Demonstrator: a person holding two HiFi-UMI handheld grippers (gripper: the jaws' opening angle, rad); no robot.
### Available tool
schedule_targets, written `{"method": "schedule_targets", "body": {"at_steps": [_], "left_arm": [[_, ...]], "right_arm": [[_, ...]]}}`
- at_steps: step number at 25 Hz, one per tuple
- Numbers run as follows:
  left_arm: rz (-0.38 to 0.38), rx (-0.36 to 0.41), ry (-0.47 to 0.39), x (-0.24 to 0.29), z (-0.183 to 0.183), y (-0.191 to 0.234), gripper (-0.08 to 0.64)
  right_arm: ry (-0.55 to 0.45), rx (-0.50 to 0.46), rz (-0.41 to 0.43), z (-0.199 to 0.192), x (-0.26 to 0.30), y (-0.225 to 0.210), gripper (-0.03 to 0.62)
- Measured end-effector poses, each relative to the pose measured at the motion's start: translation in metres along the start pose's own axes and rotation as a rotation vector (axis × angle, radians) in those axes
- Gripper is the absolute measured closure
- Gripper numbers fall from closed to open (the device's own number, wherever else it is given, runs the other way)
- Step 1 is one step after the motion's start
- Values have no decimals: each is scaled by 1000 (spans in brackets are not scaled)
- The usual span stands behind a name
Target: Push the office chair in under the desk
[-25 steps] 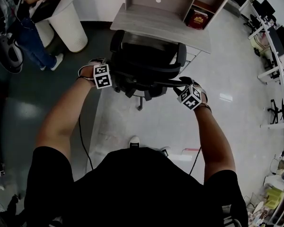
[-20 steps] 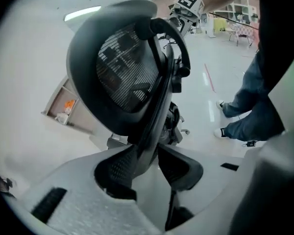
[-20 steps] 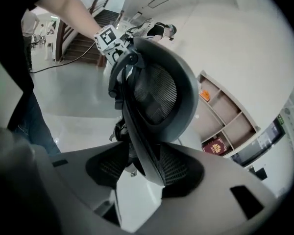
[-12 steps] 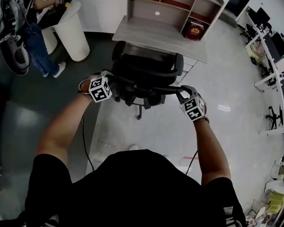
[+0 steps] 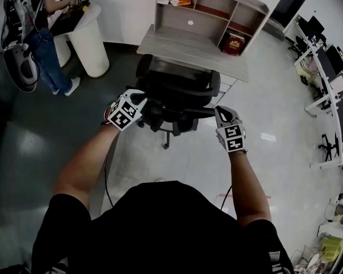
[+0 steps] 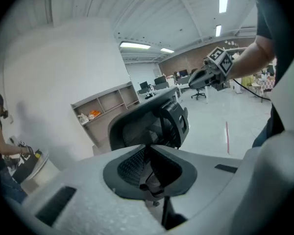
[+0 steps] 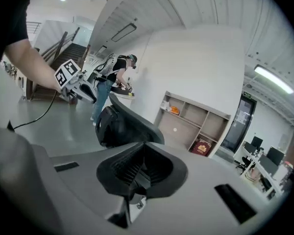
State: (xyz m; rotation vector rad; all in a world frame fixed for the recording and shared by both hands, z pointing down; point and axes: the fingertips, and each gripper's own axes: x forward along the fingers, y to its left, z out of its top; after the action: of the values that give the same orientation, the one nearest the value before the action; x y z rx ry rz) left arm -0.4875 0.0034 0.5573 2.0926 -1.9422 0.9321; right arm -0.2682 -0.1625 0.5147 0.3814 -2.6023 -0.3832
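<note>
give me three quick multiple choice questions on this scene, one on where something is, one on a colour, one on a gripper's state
1. Where is the red book?
A. on the floor
B. in a right-hand compartment of the shelf unit
C. on the desk top

2. What colour is the office chair?
A. white
B. black
C. red

3. How do the jaws of the right gripper stand?
A. spread wide
B. clamped on the book
C. shut with nothing between them

Answers:
1 B: the head view shows the book standing inside the shelf unit, on its right side.
2 B: the chair's back and frame are black all over.
3 C: the jaws have just been closing and now meet in the right gripper view, with the chair beyond them, not between them.
</note>
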Motion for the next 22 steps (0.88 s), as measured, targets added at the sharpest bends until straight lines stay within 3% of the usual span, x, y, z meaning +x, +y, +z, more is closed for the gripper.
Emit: {"method": "schedule_targets", "body": {"at_steps": [4, 12, 22], "left_arm": [[59, -111, -128, -18, 18, 10, 529], [107, -147, -255, -42, 52, 6, 532], [112, -210, -294, -47, 55, -3, 534]], "right_arm": [[-50, 84, -39, 18, -11, -10, 584], [-129, 306, -146, 29, -32, -37, 584], [-163, 333, -157, 39, -41, -37, 584]]}}
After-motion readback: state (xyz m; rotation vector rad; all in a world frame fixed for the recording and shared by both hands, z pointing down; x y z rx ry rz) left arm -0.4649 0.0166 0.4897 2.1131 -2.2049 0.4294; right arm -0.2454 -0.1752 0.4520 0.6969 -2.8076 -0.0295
